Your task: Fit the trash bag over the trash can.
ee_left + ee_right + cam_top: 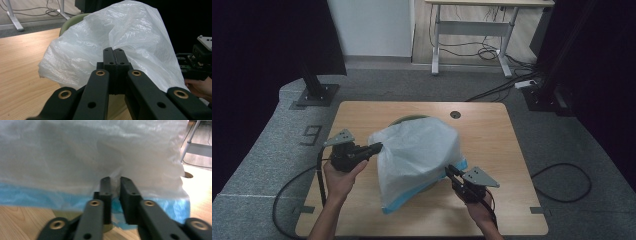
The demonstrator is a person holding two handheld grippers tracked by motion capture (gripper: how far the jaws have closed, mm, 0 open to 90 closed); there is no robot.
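Behind plastic bag [417, 155], green bin [72, 21]; right hand-held gripper [115, 182] pinching blue hem [30, 195].

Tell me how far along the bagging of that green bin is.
Done: the white plastic bag with a blue hem is draped over the round green bin. In hand: the left gripper is shut on one side, the right gripper pinches the hem. Left: the hem hangs loose, not yet pulled snug around the rim.
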